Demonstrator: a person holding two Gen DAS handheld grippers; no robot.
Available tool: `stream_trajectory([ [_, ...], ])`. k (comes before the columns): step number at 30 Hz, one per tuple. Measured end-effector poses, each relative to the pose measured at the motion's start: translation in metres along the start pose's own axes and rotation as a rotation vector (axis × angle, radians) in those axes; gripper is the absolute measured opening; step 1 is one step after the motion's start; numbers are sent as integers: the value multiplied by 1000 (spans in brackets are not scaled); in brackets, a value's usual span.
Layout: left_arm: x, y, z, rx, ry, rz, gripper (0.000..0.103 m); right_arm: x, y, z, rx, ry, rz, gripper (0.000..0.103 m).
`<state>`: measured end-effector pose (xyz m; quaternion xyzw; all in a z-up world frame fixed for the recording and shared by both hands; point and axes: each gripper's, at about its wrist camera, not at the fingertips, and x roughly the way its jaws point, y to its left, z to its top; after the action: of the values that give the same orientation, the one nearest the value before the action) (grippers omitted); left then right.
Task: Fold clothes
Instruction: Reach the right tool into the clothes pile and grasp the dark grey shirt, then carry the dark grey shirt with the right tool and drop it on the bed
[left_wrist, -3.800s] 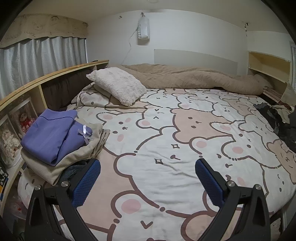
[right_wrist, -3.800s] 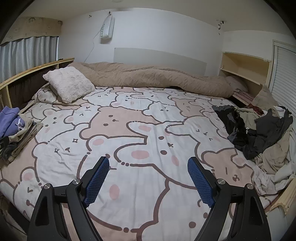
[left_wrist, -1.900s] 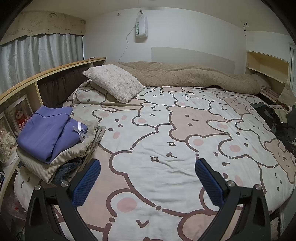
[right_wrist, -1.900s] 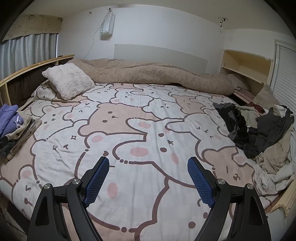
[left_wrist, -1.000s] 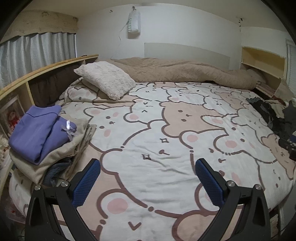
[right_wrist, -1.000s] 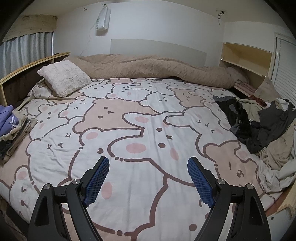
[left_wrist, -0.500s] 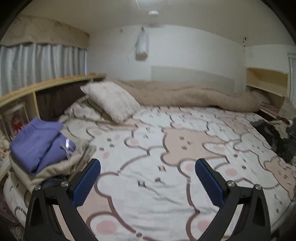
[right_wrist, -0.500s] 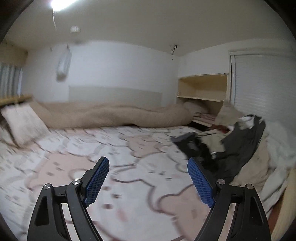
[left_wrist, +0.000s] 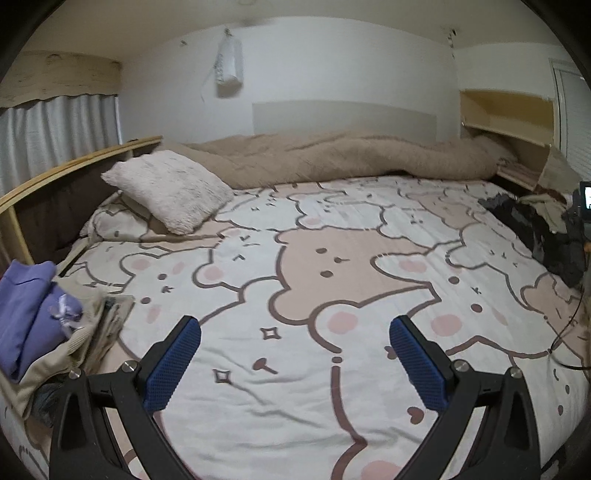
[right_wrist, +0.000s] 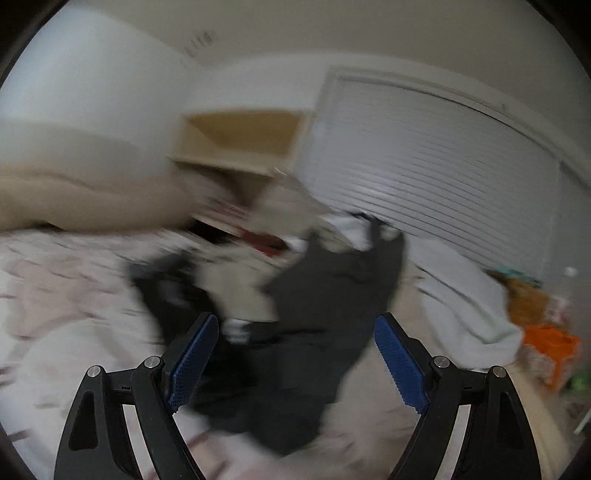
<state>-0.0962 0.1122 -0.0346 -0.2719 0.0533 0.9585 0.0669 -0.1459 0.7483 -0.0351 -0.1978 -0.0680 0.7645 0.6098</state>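
Observation:
A heap of unfolded clothes (right_wrist: 325, 295), dark grey, black and beige, lies on the bed's right side; the right wrist view is blurred. My right gripper (right_wrist: 295, 354) is open and empty, just above and in front of the dark garment. The heap also shows at the right edge of the left wrist view (left_wrist: 546, 229). A stack of folded clothes (left_wrist: 44, 325), purple on beige, sits at the bed's left edge. My left gripper (left_wrist: 295, 354) is open and empty above the bear-print sheet (left_wrist: 332, 266).
A fluffy pillow (left_wrist: 170, 188) and a rolled beige duvet (left_wrist: 351, 155) lie at the far end. A wooden shelf (left_wrist: 66, 173) runs along the left. A white blanket (right_wrist: 465, 306) and orange items (right_wrist: 546, 343) lie right of the heap, under a blind (right_wrist: 436, 158).
My right gripper has swung fast to the right and now faces the unfolded heap. My left gripper has turned slightly right. Both stay open.

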Motion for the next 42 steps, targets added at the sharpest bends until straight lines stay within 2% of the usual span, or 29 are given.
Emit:
stream_trajectory([
  [4,16,-14,4,32,28,-17,103,85,-2,-10,-3,179,-136,86],
  [8,31,-26,3,65,73,-12,103,142,-9,-22,-60,267,-214,85],
  [10,39,-32,2,75,99,-12,103,165,-15,-27,-73,295,-234,80],
  [14,47,-42,2,89,124,-19,103,205,-27,-38,-121,351,-266,59],
  [15,49,-45,3,93,127,-19,103,210,-30,-41,-123,364,-252,44],
  [16,50,-47,3,95,129,-19,103,214,-34,-45,-119,379,-229,33],
  [17,51,-47,2,92,132,-24,103,219,-37,-48,-114,393,-205,16],
  [18,51,-47,3,83,139,-33,103,215,-38,-47,-79,393,-168,11],
  [24,38,-39,6,38,131,-73,103,165,-37,-25,214,349,98,9],
  [26,28,-33,6,32,117,-74,103,137,-25,-17,291,345,226,9],
  [29,11,-20,7,4,86,-78,103,75,3,-8,380,352,464,9],
  [33,-20,10,5,-38,33,-73,103,-33,47,-2,326,311,773,9],
  [38,-56,56,-1,-115,-20,-44,103,-198,72,25,270,290,1271,9],
  [42,-84,94,-8,-168,-54,0,103,-297,59,63,244,252,1607,9],
])
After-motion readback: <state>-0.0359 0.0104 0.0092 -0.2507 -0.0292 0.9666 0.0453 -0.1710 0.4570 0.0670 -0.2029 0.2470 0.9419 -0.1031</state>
